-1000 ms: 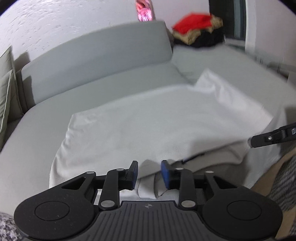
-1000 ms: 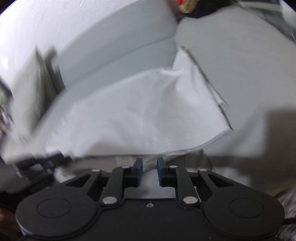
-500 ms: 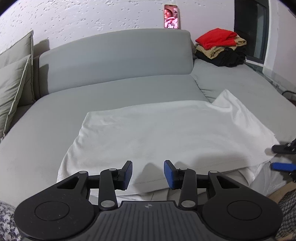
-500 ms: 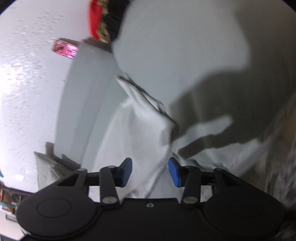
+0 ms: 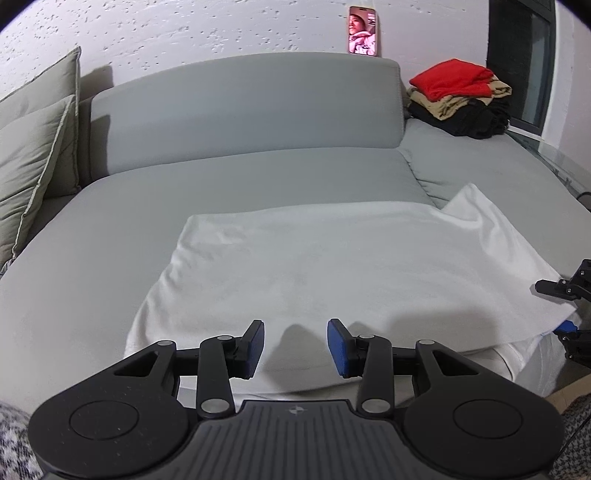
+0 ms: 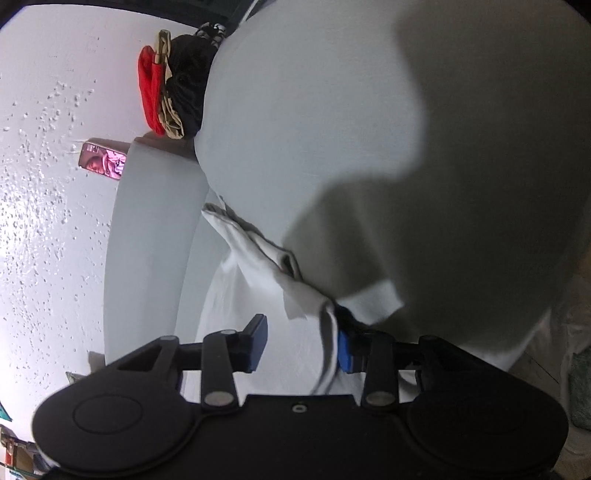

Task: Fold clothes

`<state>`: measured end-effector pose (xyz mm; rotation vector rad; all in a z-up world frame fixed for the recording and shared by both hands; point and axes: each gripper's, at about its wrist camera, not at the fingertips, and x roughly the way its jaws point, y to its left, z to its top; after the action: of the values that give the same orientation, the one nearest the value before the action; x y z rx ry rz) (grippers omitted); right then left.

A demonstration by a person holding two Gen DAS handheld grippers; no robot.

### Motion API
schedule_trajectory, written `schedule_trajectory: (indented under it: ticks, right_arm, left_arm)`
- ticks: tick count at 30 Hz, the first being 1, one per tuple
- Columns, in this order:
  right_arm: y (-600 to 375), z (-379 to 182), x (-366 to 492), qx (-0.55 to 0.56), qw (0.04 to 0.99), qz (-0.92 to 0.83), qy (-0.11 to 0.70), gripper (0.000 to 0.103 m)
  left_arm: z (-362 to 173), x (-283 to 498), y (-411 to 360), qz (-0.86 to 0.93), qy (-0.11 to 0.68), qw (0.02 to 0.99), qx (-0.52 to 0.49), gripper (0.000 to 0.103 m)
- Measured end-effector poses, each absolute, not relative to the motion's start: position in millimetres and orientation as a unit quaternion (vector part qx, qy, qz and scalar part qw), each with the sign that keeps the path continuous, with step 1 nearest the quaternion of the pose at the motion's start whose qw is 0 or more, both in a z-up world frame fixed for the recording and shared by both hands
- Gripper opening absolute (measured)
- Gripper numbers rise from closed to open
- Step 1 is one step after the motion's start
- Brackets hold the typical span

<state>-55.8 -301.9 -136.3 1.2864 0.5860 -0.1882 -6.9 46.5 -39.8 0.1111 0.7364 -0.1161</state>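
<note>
- While the left gripper [image 5: 295, 343] is held low in the left wrist view, its blue pads [image 5: 338, 347] are seen parted above the near hem of the white garment [image 5: 332, 266], with nothing pinched between them.
- Across the grey sofa [image 5: 240, 110], the white garment is spread flat, filling the centre and right of the frame, one corner raised at the right.
- At the right edge of that frame, the right gripper [image 5: 565, 306] is seen at the garment's right corner.
- Rolled on its side in its own view, the right gripper [image 6: 301, 343] has jaws that have just been opening then narrowing slightly; the garment's edge [image 6: 325, 332] lies against the right-hand pad, the other pad stands clear, so it is released.
- A stack of folded clothes [image 5: 461, 99] is set at the upper right; a phone [image 5: 362, 31] is propped at the top centre.
</note>
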Motion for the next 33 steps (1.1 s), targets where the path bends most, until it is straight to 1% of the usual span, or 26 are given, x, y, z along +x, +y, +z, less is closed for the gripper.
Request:
schedule_trajectory:
  ticks: [4,5,7,8,9,10,12,15,16,17,18,20,23,26,29,33]
  right_arm:
    - [-297.0,-135.2,-39.6,0.571,0.773,-0.079,0.265,0.033]
    - [-298.3,-135.8,-38.2,0.569,0.774,-0.083,0.266,0.032]
    - [-302.8,-138.7,-38.6,0.581,0.765,-0.092,0.263,0.026]
    - [-305.7,-141.3,-40.2,0.597,0.753,-0.096,0.259,0.023]
    - [-307.5,-143.1,-41.6,0.606,0.746,-0.101,0.257,0.014]
    - [-307.8,-143.5,-42.3,0.607,0.745,-0.105,0.257,0.010]
    - [-303.5,-138.0,-40.6,0.590,0.756,-0.111,0.260,0.006]
    - [-291.5,-117.8,-32.4,0.528,0.792,-0.129,0.278,0.005]
    - [-286.5,-109.9,-28.4,0.501,0.805,-0.137,0.287,0.005]
    - [-281.0,-102.6,-24.9,0.474,0.817,-0.143,0.296,0.005]
    - [-275.4,-95.5,-21.6,0.447,0.828,-0.148,0.305,0.005]
    - [-262.8,-80.8,-15.9,0.402,0.848,-0.149,0.312,0.003]
    - [-238.0,-49.4,-0.5,0.337,0.879,-0.120,0.314,0.003]
    - [-211.6,-18.2,17.4,0.266,0.908,-0.109,0.304,0.003]
    - [-189.1,1.6,37.9,0.223,0.924,-0.107,0.293,0.003]
    - [-143.8,18.8,56.4,0.182,0.937,-0.079,0.288,0.003]
  left_arm:
    - [-28.4,7.0,62.0,-0.040,0.364,0.928,0.073,0.039]
    - [-27.5,13.1,65.4,-0.028,0.371,0.923,0.095,0.039]
    - [-34.3,29.3,75.0,0.006,0.400,0.904,0.152,0.036]
    - [-40.7,37.6,81.4,0.019,0.418,0.892,0.173,0.027]
    - [-46.8,42.3,85.8,0.019,0.435,0.882,0.183,0.014]
    - [-52.8,45.6,89.4,0.014,0.451,0.872,0.189,0.012]
    - [-64.9,52.2,96.6,0.004,0.483,0.853,0.200,0.011]
    - [-66.5,44.7,91.5,-0.013,0.468,0.851,0.239,0.011]
    - [-63.6,41.7,93.5,-0.018,0.461,0.855,0.235,0.012]
    - [-56.7,39.3,99.5,-0.021,0.453,0.866,0.211,0.024]
    - [-48.8,37.2,106.2,-0.024,0.443,0.878,0.181,0.032]
    - [-30.4,32.2,124.2,-0.017,0.409,0.905,0.115,0.033]
    - [-10.4,23.5,151.4,-0.002,0.360,0.933,0.024,0.033]
    - [-3.2,18.8,174.5,0.013,0.333,0.941,-0.051,0.033]
    - [-2.0,21.1,188.8,0.032,0.323,0.941,-0.099,0.032]
    - [-2.0,20.1,201.0,0.051,0.321,0.937,-0.130,0.031]
